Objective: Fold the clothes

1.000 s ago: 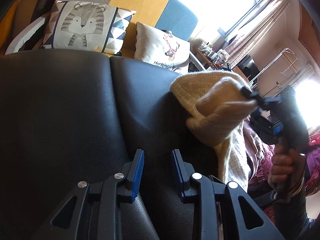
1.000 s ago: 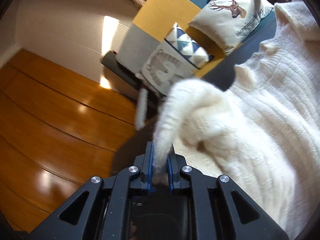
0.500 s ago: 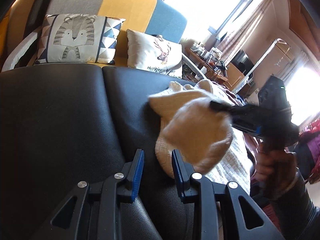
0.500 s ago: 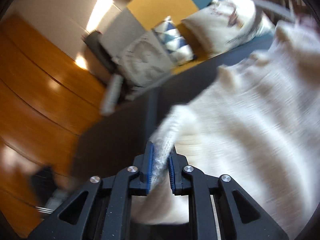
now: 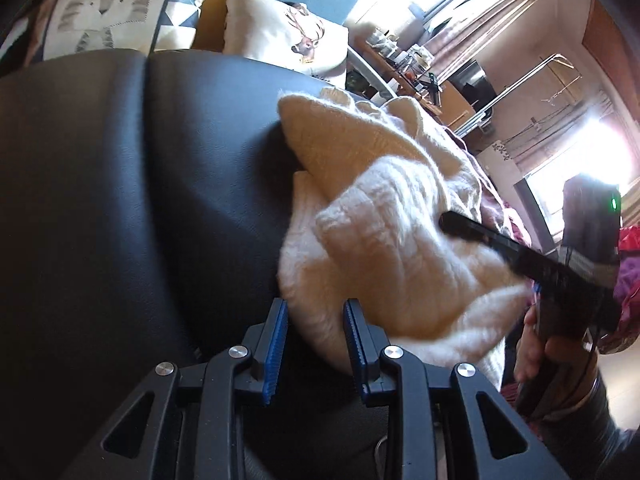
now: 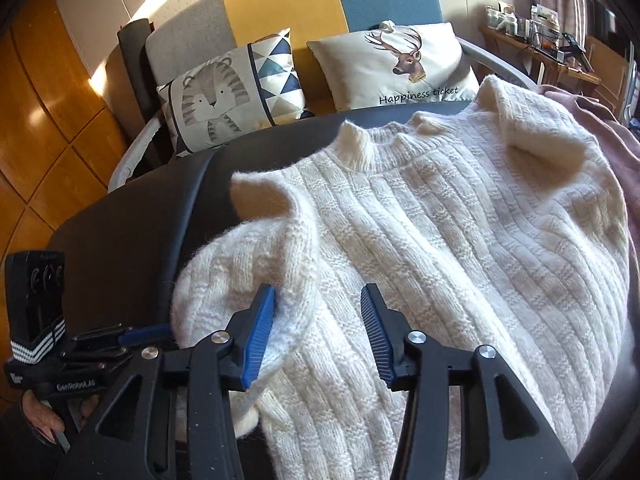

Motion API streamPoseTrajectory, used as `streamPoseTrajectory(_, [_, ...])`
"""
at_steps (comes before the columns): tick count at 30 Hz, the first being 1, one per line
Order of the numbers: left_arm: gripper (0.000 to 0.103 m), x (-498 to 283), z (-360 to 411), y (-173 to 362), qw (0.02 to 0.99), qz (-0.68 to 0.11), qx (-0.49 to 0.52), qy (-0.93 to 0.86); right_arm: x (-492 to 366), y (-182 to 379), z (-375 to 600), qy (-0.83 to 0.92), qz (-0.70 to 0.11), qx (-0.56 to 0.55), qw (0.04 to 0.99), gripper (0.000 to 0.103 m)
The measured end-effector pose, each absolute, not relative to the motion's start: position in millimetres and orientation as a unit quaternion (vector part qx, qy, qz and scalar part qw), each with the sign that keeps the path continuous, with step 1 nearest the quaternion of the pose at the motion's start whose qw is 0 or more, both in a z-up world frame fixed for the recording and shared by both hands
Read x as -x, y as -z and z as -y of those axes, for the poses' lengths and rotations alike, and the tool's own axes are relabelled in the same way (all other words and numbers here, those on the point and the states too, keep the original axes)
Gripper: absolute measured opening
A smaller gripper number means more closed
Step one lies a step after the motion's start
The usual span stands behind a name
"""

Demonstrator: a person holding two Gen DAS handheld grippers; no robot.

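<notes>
Right wrist view: cream sweater (image 6: 440, 216) lies spread on the black cushion (image 6: 132, 232), one sleeve folded across its front. Right gripper (image 6: 316, 332) jaws are opening above the sleeve, nothing clamped. Left gripper (image 5: 314, 344) stands parted around the sweater's edge, pads not pressing.

A cream ribbed-knit sweater (image 6: 460, 240) is lying spread across the black leather seat (image 6: 132, 240), collar pointing toward the cushions, its left sleeve (image 6: 248, 276) lying folded inward over the body.
</notes>
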State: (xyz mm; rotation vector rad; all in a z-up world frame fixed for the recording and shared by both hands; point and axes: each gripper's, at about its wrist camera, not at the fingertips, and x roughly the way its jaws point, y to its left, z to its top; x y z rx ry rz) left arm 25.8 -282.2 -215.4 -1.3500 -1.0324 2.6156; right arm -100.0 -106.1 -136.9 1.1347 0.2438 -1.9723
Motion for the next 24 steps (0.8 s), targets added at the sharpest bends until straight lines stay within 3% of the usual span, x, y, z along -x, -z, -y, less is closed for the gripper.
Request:
streamPoseTrajectory(11, [0.028, -1.2, 277.8, 219.7, -0.001, 0.314, 0.459, -0.831, 108.4, 148.6, 96.6, 0.792, -0.082, -0.456, 0.397, 0.048])
streamPoseTrajectory(15, [0.017, 1.2, 277.2, 223.5, 0.035, 0.355, 0.459, -0.814, 105.4, 144.9, 90.9, 0.796, -0.074, -0.452, 0.396, 0.048])
streamPoseTrajectory(24, [0.013, -69.8, 305.4, 179.3, 0.003, 0.412, 0.337, -0.847, 85.2, 116.8, 77.5, 0.812, -0.05, -0.417, 0.406, 0.048])
